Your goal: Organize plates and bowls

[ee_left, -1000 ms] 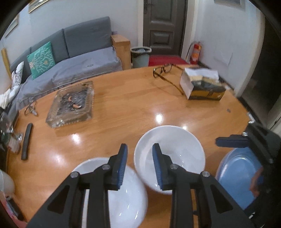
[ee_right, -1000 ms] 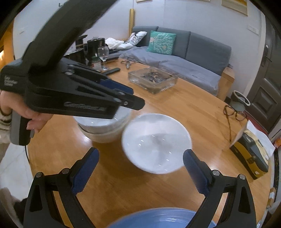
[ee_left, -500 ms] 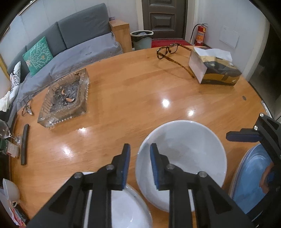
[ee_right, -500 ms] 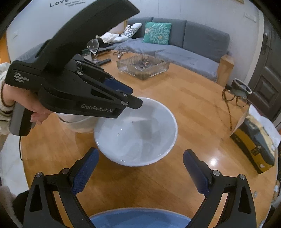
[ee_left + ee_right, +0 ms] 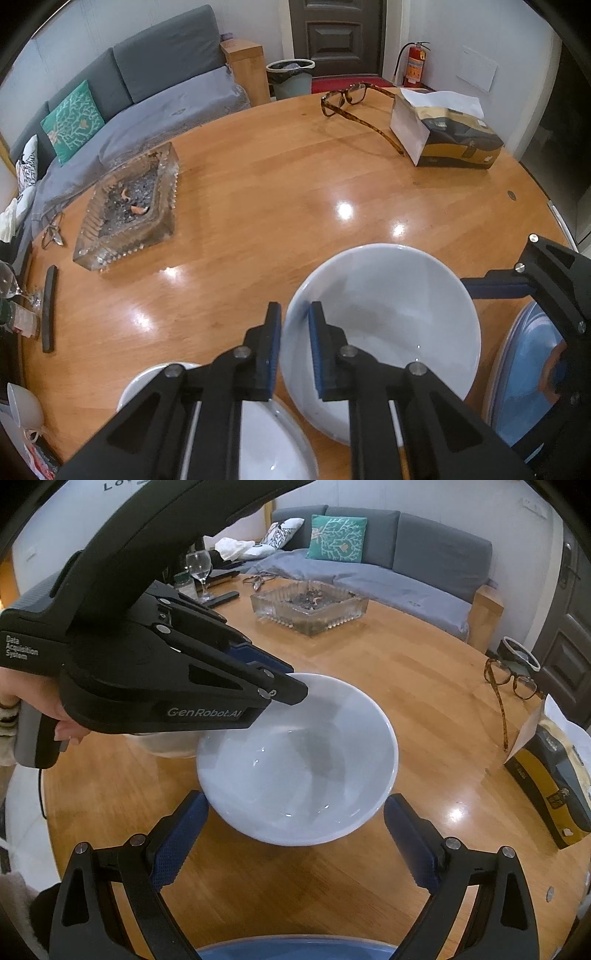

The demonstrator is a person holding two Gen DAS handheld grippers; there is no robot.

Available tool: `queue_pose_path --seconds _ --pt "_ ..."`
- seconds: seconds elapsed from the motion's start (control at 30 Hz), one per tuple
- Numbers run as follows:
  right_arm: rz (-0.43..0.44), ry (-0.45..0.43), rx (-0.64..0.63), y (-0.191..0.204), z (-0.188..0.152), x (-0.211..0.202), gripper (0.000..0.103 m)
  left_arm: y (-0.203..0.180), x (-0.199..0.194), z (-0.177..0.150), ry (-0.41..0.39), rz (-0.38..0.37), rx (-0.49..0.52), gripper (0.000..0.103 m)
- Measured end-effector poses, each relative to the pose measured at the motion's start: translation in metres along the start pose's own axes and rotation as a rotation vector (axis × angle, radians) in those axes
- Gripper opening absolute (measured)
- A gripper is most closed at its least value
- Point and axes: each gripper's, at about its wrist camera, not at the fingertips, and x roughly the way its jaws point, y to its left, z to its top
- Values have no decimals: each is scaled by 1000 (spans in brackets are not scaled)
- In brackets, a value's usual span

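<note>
Your left gripper [image 5: 294, 345] is clenched on the rim of the white bowl [image 5: 388, 332], held beside the stacked bowls [image 5: 266, 435] at the table's [image 5: 258, 192] near edge. Your right gripper [image 5: 295, 843] gapes wide above the blue plate [image 5: 295, 949]; bare wood spreads toward the ashtray [image 5: 129, 210].

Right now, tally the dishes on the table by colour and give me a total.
White: 2, the white bowl clamped at its rim by the left gripper, and the second white bowl below that gripper.
Blue: 1, the blue plate under the open right gripper.
Total: 3
</note>
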Motion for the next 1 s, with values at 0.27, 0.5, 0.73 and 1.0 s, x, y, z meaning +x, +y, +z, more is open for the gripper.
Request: queue_pose_path --seconds 0.27,0.5,0.73,1.0 --pt "6 4 8 -8 -10 -8 94 -19 -2 0 6 -20 37 12" --pt "20 4 5 -15 -24 -19 95 -33 -7 -10 15 -38 67 15" --pt "17 2 4 -13 -26 -19 95 -36 1 -15 27 -21 70 15" --pt "-5 24 -4 -10 -25 -6 95 -39 7 -12 28 10 71 15"
